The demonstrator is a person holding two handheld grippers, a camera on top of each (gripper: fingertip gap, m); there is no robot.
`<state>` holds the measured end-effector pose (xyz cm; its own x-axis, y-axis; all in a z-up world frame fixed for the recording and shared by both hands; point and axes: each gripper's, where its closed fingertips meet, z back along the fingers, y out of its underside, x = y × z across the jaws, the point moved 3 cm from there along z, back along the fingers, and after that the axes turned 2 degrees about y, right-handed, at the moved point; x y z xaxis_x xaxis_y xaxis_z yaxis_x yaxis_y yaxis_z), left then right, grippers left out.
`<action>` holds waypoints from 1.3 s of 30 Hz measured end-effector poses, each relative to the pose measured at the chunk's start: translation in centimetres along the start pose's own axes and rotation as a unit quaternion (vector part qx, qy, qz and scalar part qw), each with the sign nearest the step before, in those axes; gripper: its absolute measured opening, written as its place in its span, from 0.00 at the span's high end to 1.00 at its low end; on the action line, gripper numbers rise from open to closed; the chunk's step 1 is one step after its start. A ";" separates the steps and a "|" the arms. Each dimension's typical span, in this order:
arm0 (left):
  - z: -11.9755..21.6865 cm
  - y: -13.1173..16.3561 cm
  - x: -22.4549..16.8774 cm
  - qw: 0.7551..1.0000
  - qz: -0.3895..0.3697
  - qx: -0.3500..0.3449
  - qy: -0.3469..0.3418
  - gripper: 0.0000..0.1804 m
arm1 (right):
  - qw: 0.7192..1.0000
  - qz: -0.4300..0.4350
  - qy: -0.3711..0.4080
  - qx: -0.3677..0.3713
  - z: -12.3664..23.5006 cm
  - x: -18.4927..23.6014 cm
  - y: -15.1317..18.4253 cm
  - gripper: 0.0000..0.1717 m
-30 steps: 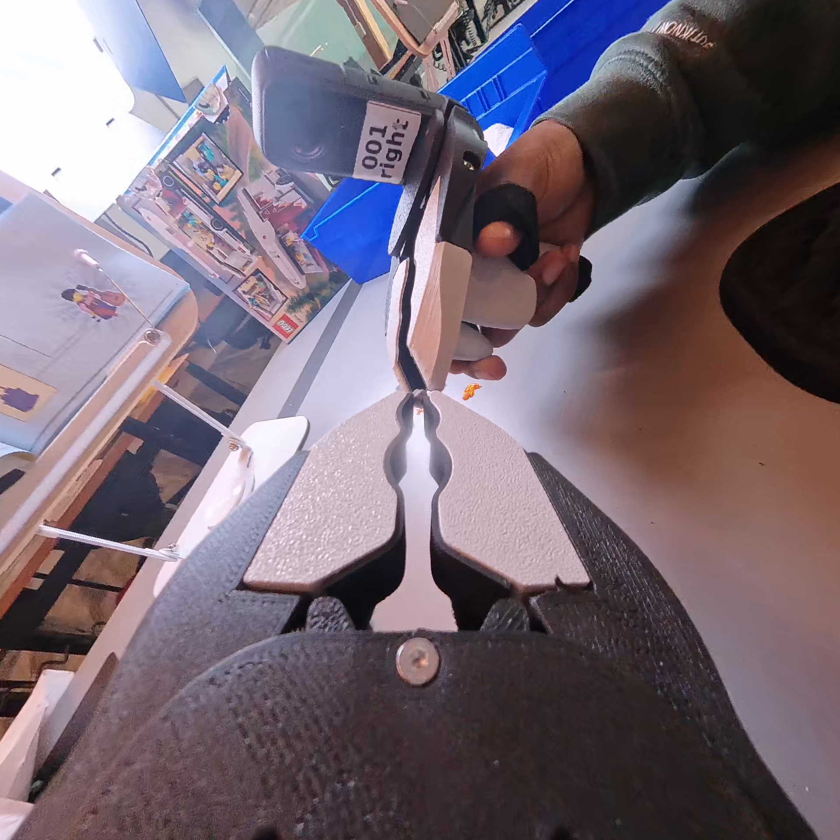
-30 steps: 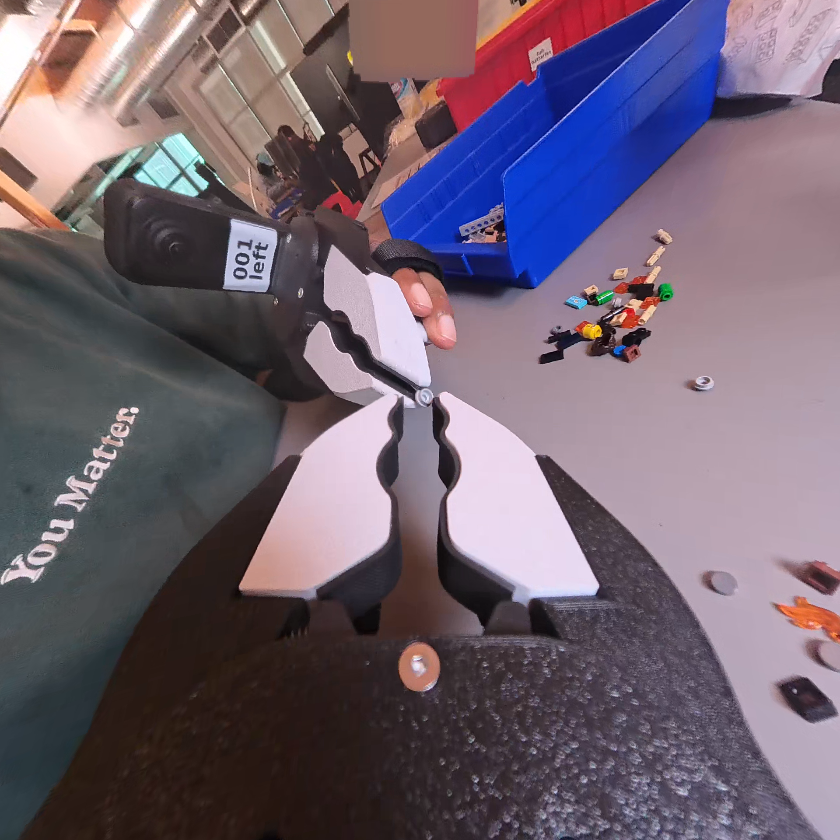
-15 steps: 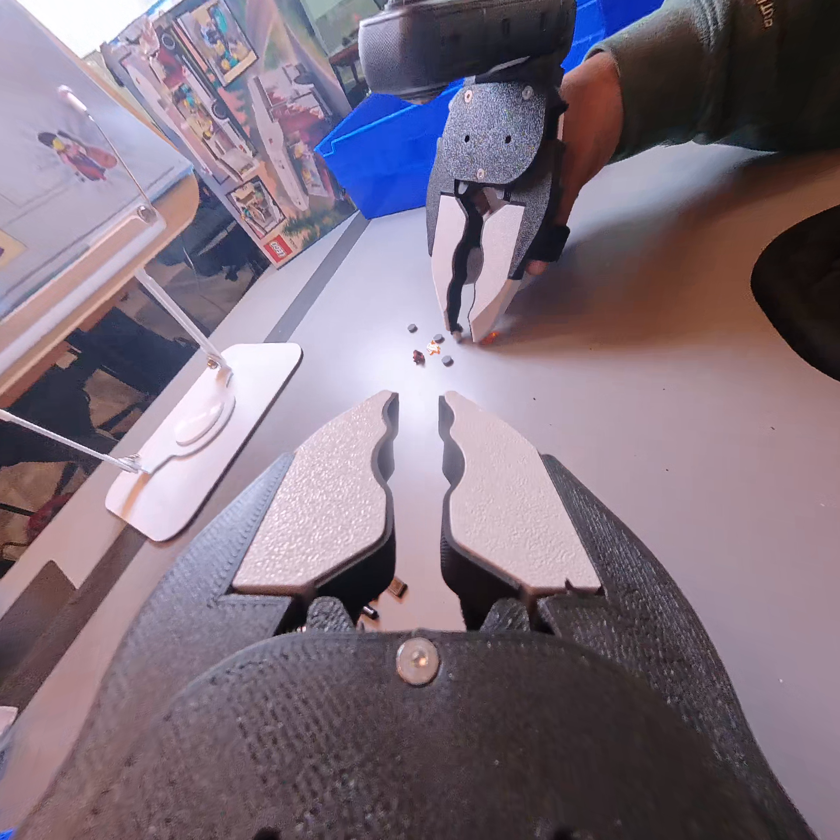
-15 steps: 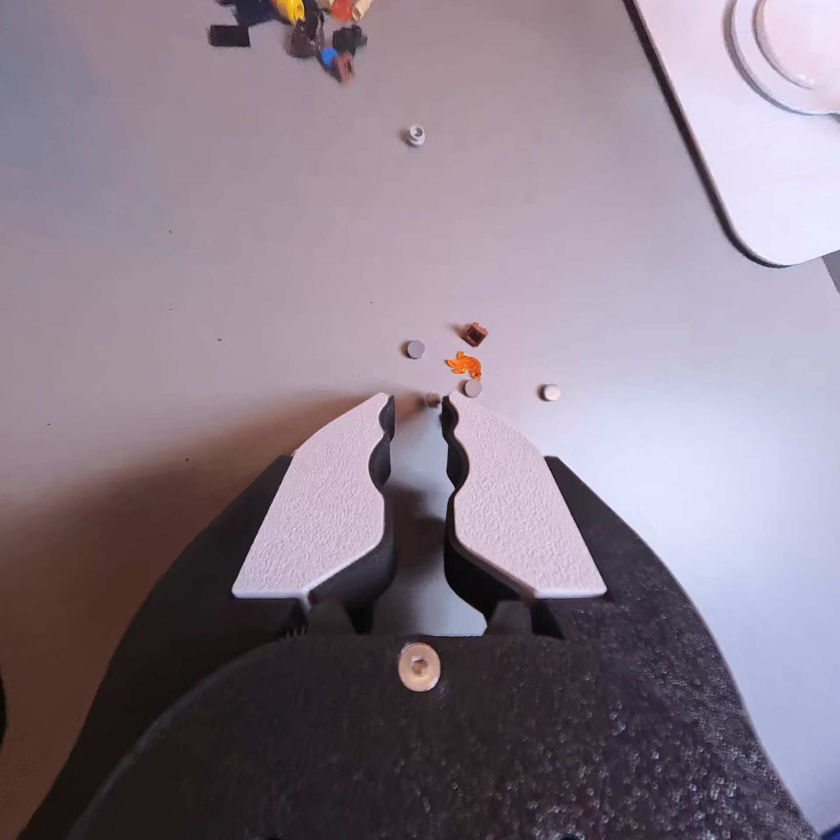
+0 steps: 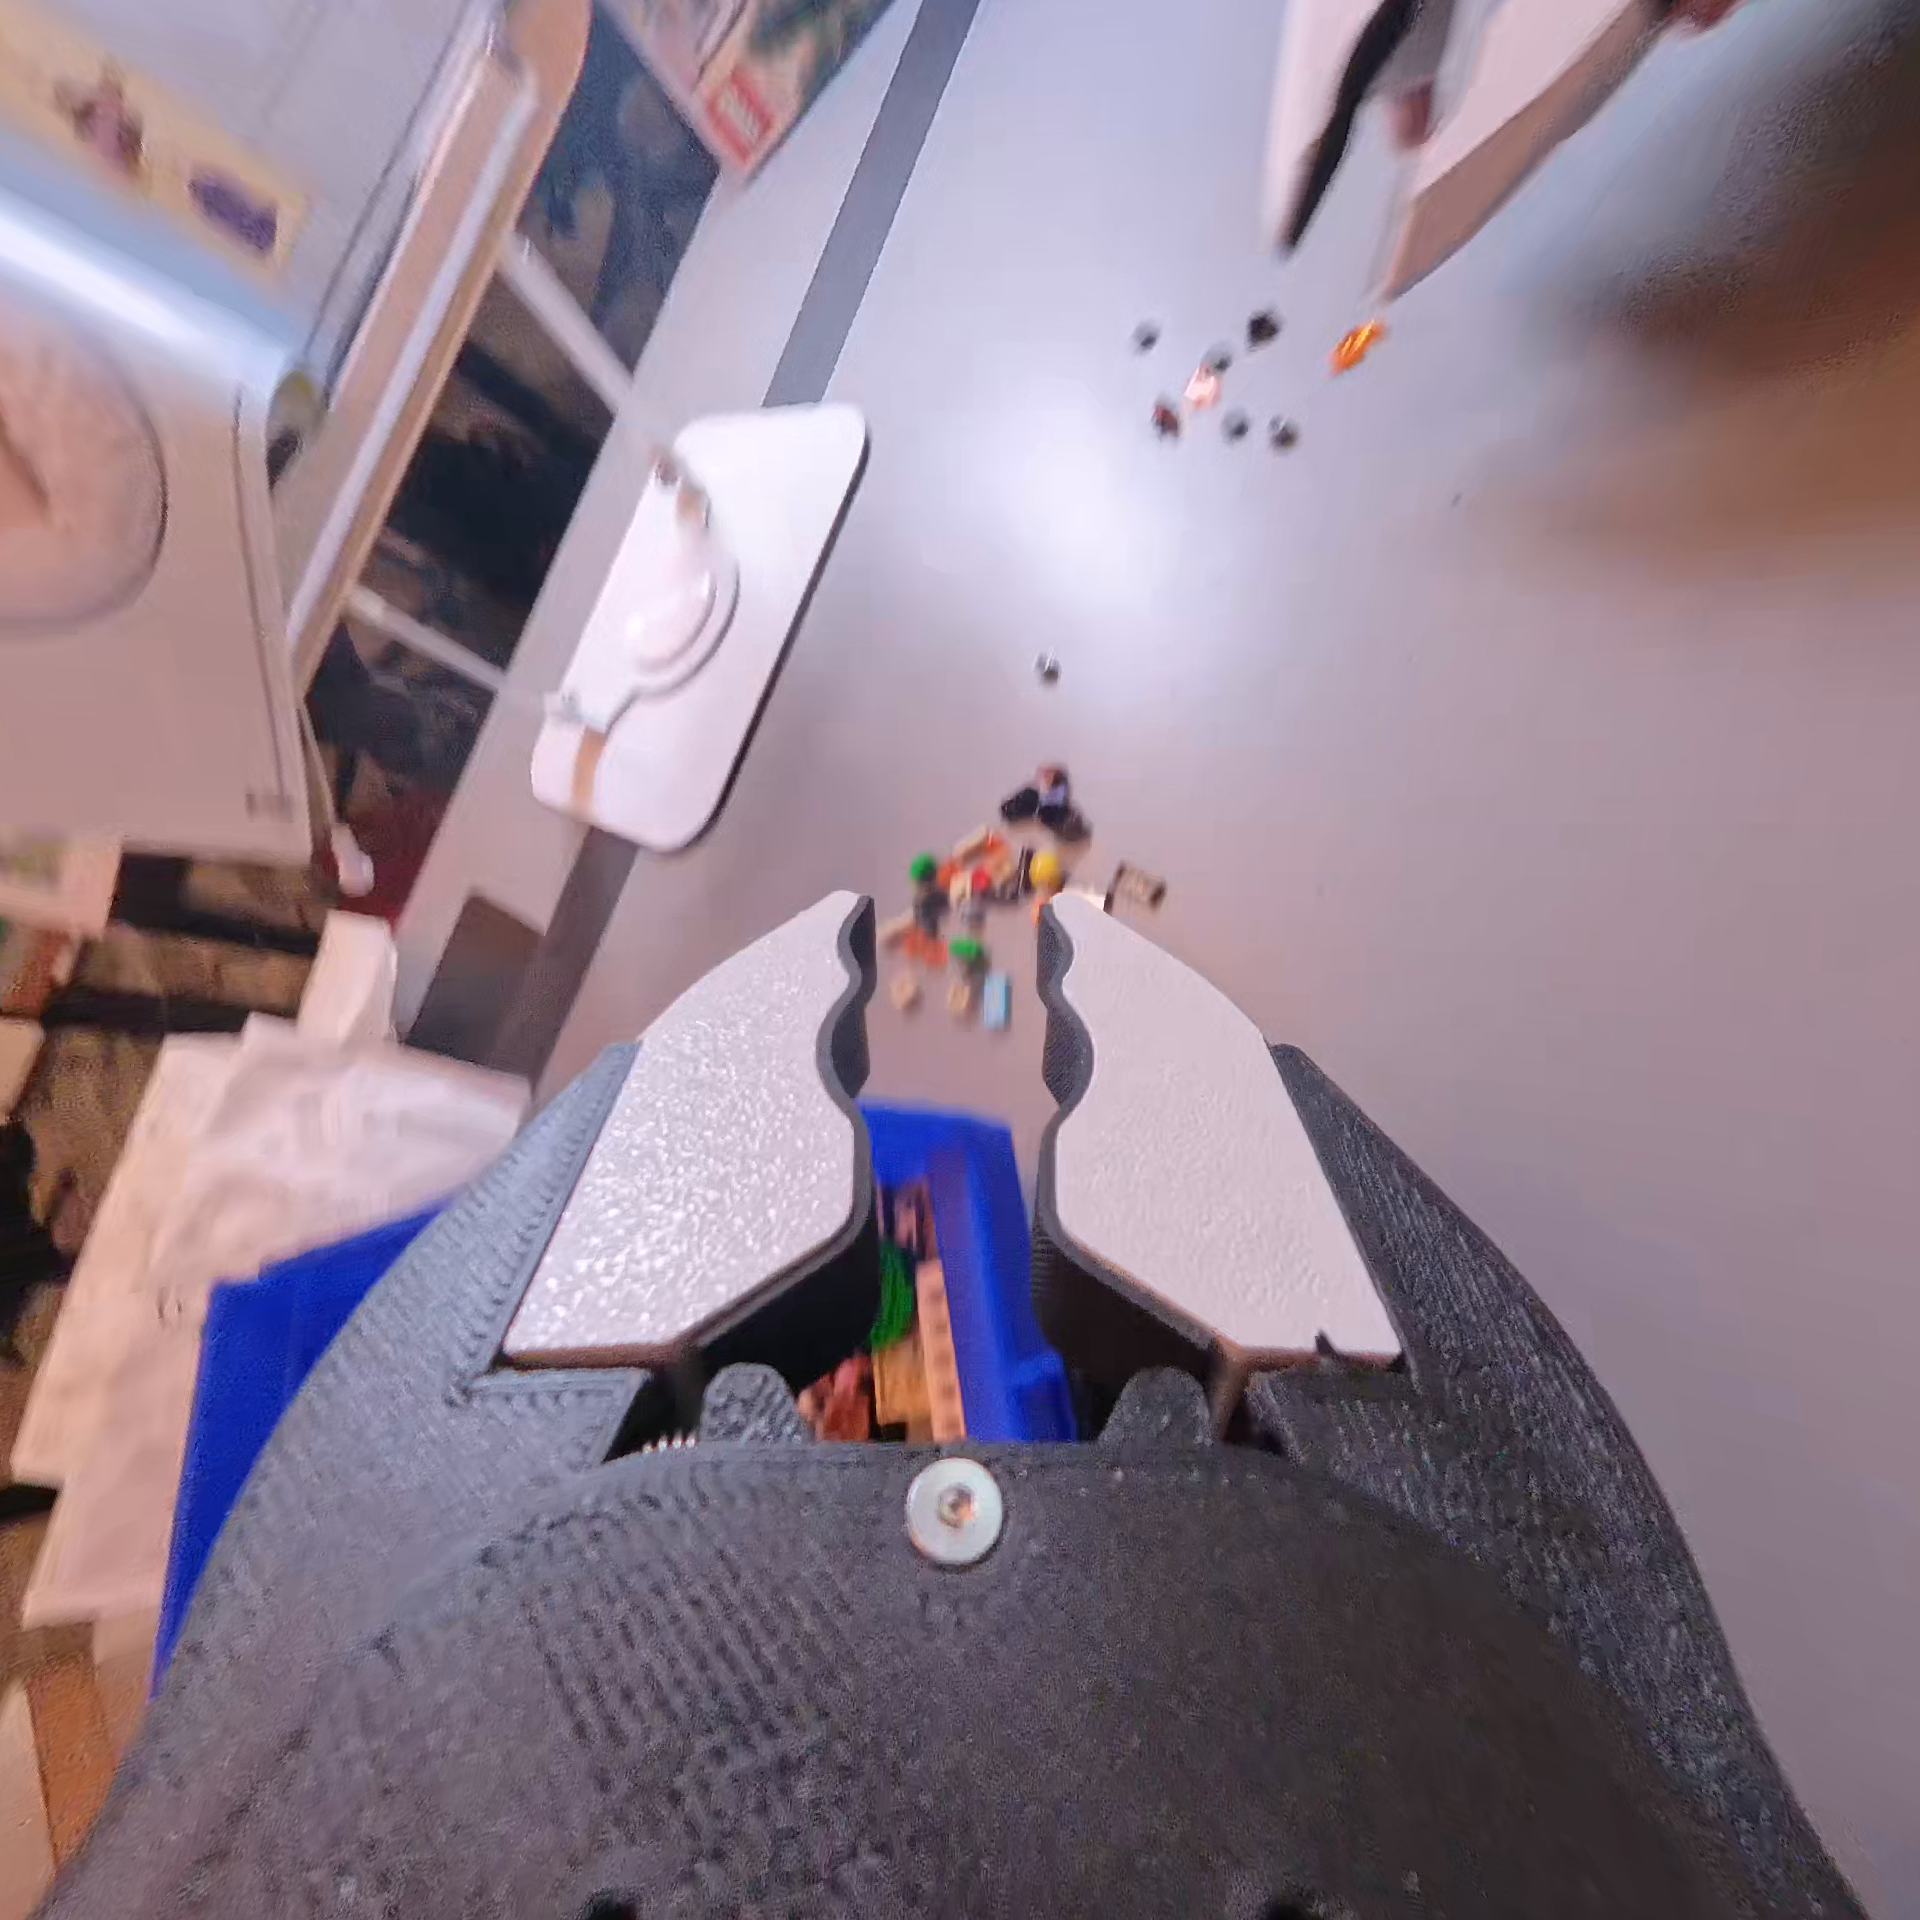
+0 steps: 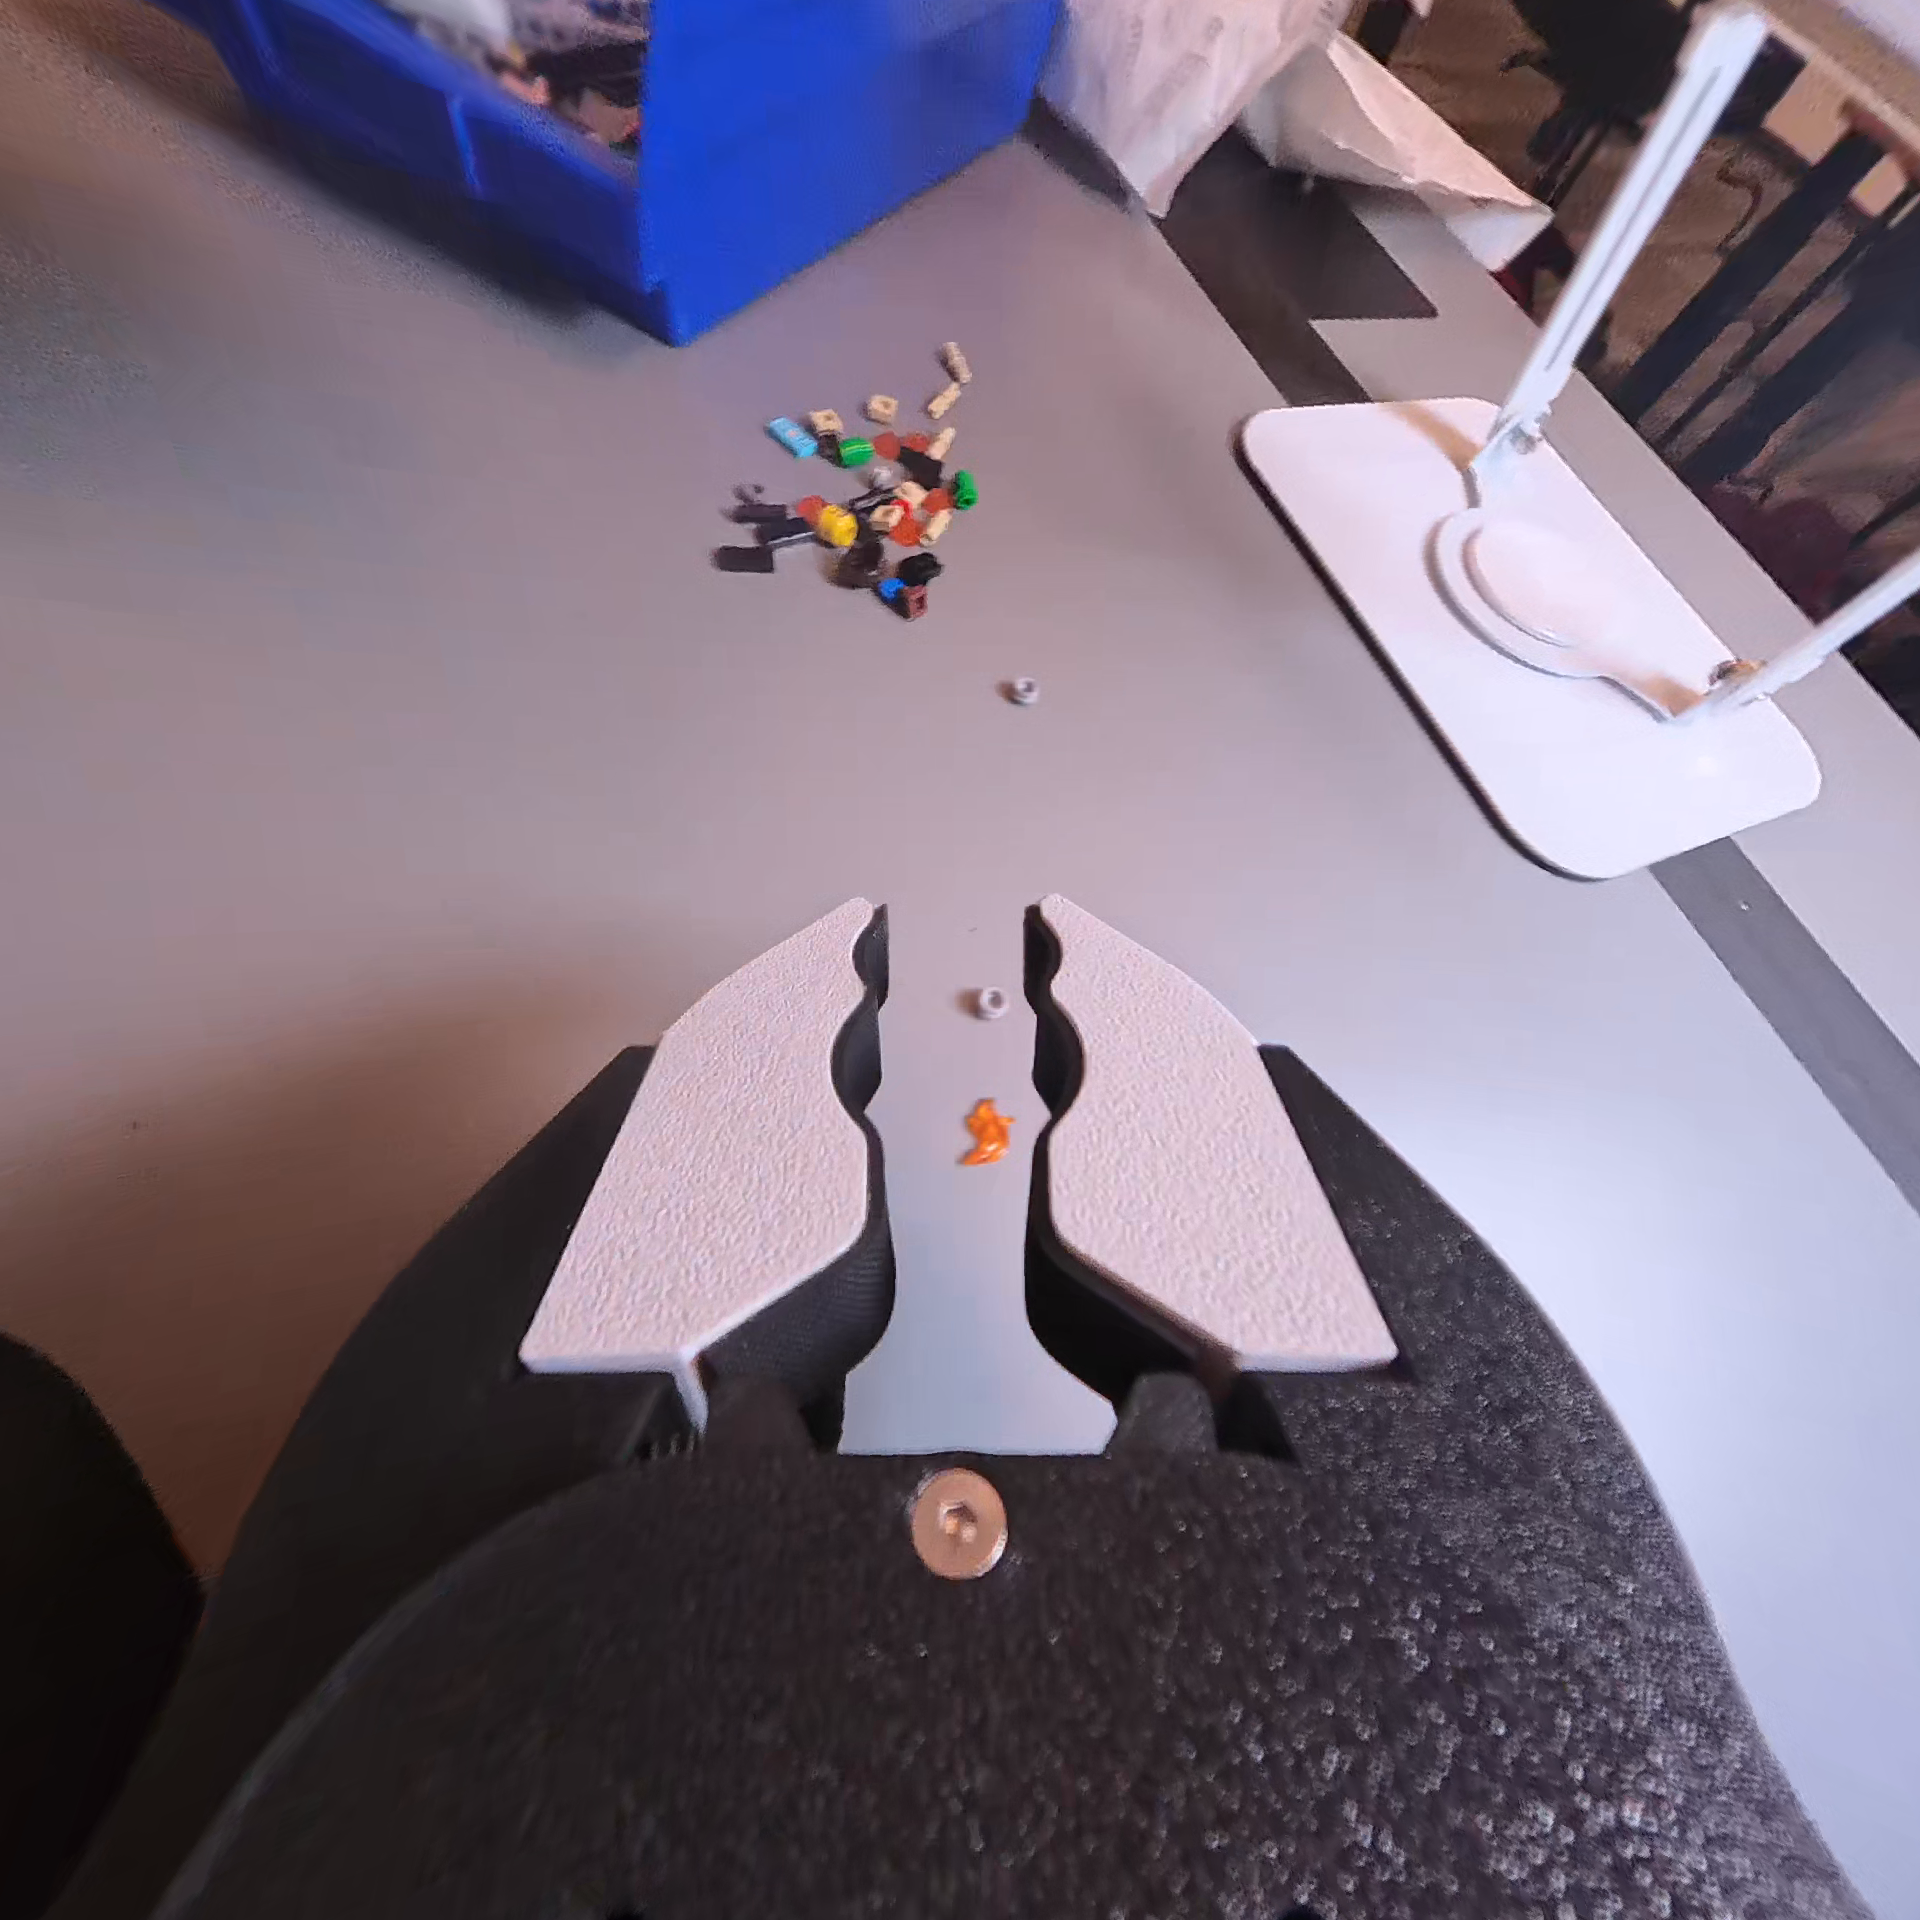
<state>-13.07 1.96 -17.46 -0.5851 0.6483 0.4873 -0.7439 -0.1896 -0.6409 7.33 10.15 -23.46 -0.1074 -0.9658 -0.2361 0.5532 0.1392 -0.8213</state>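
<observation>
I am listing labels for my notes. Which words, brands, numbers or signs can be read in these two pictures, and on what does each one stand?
Red logo patch on the printed box: too blurred to read.
Page on the stand: only blurred coloured pictures.
White printed bag beside the blue bin: print too faint to read.
Left claw, right claw, small bricks: no writing shows.
</observation>
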 end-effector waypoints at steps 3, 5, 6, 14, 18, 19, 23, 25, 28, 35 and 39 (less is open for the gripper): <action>2.4 5.3 0.6 0.993 0.066 0.093 0.025 0.81 | 0.999 0.033 0.003 0.003 1.0 2.2 1.1 0.86; 3.1 9.8 -0.1 0.977 0.090 0.187 0.043 0.75 | 0.999 0.037 0.012 0.013 1.7 2.6 2.1 0.87; 3.1 11.7 -0.8 0.968 0.098 0.225 0.055 0.72 | 0.999 0.035 0.019 0.018 2.0 2.6 2.5 0.87; 3.4 16.5 -2.3 0.940 0.099 0.326 -0.002 0.83 | 0.999 0.008 0.049 0.001 3.6 1.8 3.0 0.92; 7.0 17.7 -5.1 0.927 0.125 0.353 0.013 0.83 | 0.998 0.006 0.062 -0.009 4.1 1.5 3.1 0.94; 7.7 17.8 -5.9 0.925 0.135 0.355 0.015 0.83 | 0.998 0.003 0.063 -0.010 4.1 1.4 3.2 0.94; 8.5 18.3 -6.1 0.935 0.140 0.326 -0.010 0.84 | 0.998 -0.008 0.059 -0.014 3.7 1.2 3.1 0.94; 8.0 18.8 -4.9 0.939 0.141 0.311 -0.023 0.83 | 0.998 -0.005 0.060 -0.012 3.4 1.2 3.2 0.94; 7.5 20.0 -2.7 0.933 0.159 0.320 -0.038 0.83 | 0.998 -0.009 0.063 -0.004 3.0 1.2 3.8 0.95; 7.7 20.0 -1.7 0.937 0.151 0.314 -0.040 0.83 | 0.997 -0.029 0.074 -0.020 3.8 0.8 3.4 0.95; 9.4 15.1 -0.8 0.965 0.147 0.201 -0.078 0.76 | 0.993 -0.061 0.070 -0.066 5.6 0.2 1.5 0.90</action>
<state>-26.92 -8.39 -21.96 -0.8086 0.4090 0.4230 -0.5846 -0.6401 -0.4985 12.75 8.91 -21.78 -0.2862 -0.9386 -0.1926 0.4164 0.0591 -0.9072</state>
